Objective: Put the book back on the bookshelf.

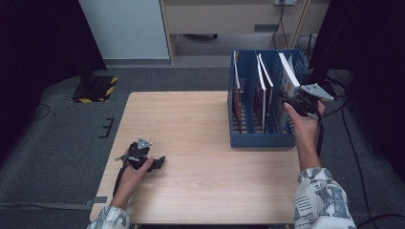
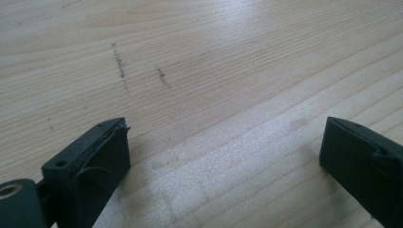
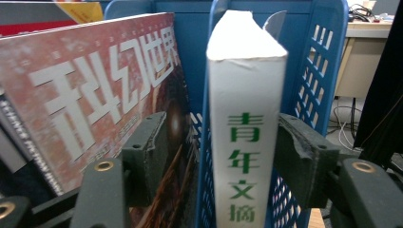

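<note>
While the right gripper (image 3: 223,156) stands at the rightmost slot of the blue file rack (image 1: 260,139), its fingers (image 3: 145,152) are apart on either side of the white book (image 3: 243,137), and a gap shows on both sides of the spine; the left finger sits across the blue divider from the book, the right finger just beside the spine. No earlier frame to compare, so only the present stance is noted. The white book stands upright in that slot, spine toward the gripper, green characters down its face; it appears already seated, so the step in hand looks like a release. To do it well: keep the fingers spread clear of the spine and divider, then draw straight back along the slot line, without sideways drag that could tip the book or catch the lattice wall. The red magazine (image 3: 90,99) leans in the neighbouring slot, close to the left finger; avoid brushing it. Left gripper (image 2: 223,156) rests low over bare counter (image 2: 214,57), fingers wide apart, nothing between them. Count from the high view: one rack with three slots, books or magazines in each, about four in all, though the exact number is hard to tell; two grippers; one counter.
</note>
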